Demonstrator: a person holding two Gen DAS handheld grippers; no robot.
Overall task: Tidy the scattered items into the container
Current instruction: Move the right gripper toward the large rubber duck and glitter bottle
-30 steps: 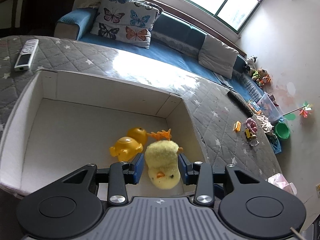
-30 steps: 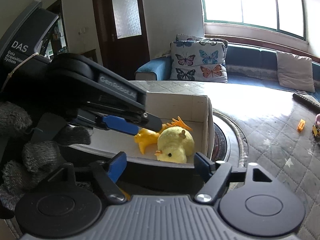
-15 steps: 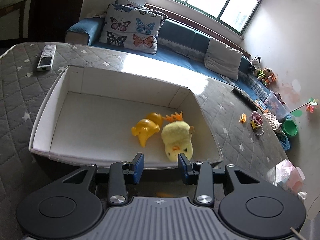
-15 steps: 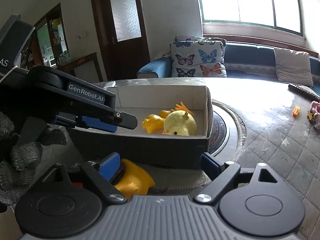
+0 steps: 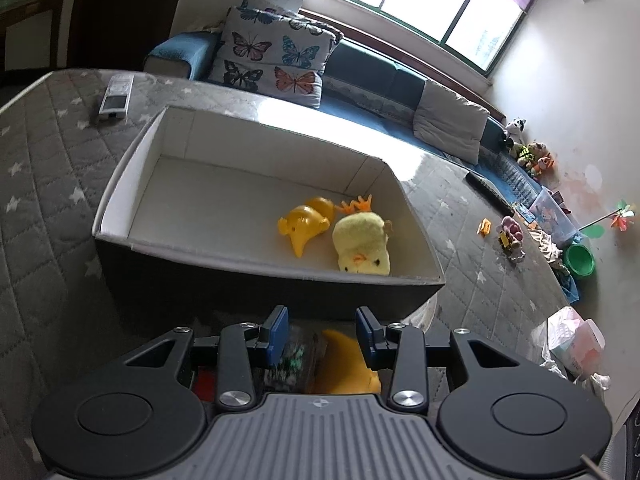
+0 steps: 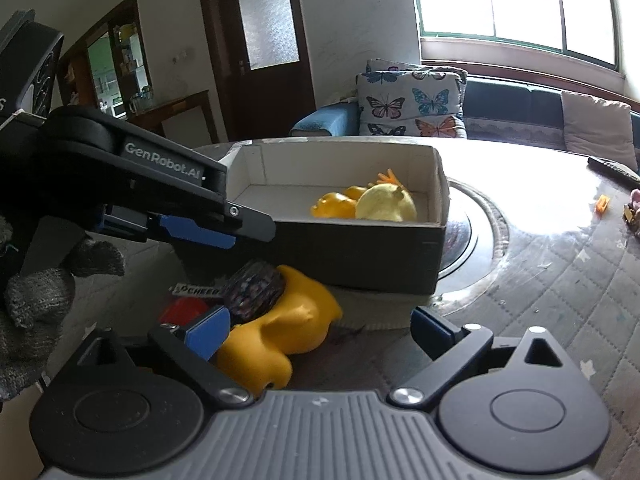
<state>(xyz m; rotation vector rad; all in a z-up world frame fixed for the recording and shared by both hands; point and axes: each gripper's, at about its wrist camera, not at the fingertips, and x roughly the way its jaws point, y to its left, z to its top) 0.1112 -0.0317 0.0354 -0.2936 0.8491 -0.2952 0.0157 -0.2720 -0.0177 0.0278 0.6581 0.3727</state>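
The left hand-held gripper hangs just outside the near wall of the container with its jaws parted and nothing pinched between them. The right hand-held gripper has just been spreading its jaws and now stands wide, empty, its left pad beside a large yellow duck that lies on the surface without being gripped. Crowded against that duck, close to the container's dark outer wall, sit a dark speckled item and a red item, both too shadowed to identify. Inside the container lie a fluffy yellow chick and a small orange-yellow duck side by side, so part of the job looks done. Much seems left: the cluster beside the box, and farther right on the surface a small orange piece and a little toy cluster. A white remote lies beyond the container.
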